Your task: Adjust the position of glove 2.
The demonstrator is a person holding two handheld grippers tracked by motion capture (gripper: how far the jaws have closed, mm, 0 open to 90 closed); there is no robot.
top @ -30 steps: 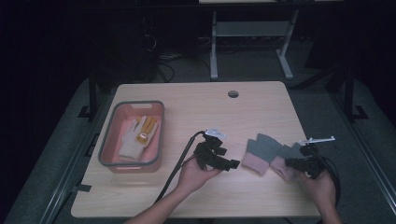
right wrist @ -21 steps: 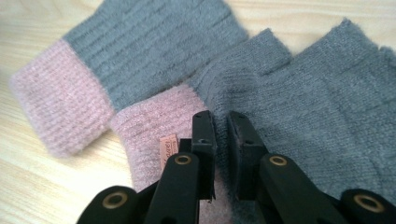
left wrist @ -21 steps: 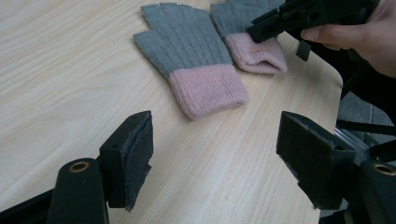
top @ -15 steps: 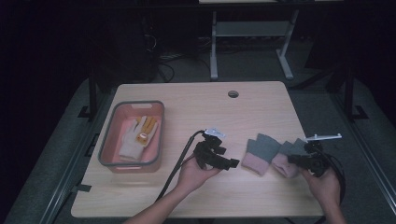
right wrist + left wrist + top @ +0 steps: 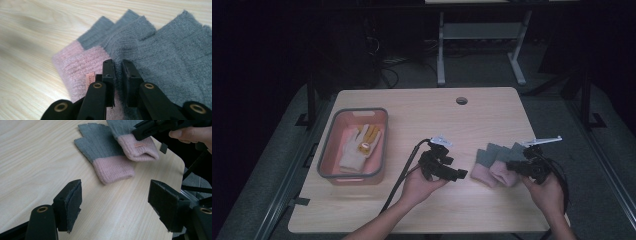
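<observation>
**Grey-and-pink gloves, one pinched by the right gripper**

Grey and pink knit all over the right half of the table point(image 5: 412, 107) here. Two fingerless gloves lie side by side, grey at the finger end, pink at the cuff. The near glove point(image 5: 105, 155) lies flat on the pale wood with its pink cuff pointing at the left gripper's camera. The far glove point(image 5: 136, 143) overlaps it a bit, and it has a little tan label stitched on the pink cuff.

The right gripper point(image 5: 118, 67) has its jaws nearly together with a fold of that labelled glove between them, right about where the pink meets the grey, so it's clamped on the fabric. In the high view you can see that gripper at the right end of the pair, in the person's right hand point(image 5: 544, 192). Can't really tell from these shots whether the cuff is off the wood or just bunched up.

The left gripper point(image 5: 460, 174) sits just to the left of the gloves, held in the left hand point(image 5: 419, 185), jaws spread wide with nothing in them, bare table between the pads. It's pointed at the gloves but not touching either one.

Over on the left side of the table there's a pink bin point(image 5: 328, 155) with a grey rim, and inside it a white work glove point(image 5: 357, 150) with yellowish fingers. That one is well apart from the knit pair.
</observation>
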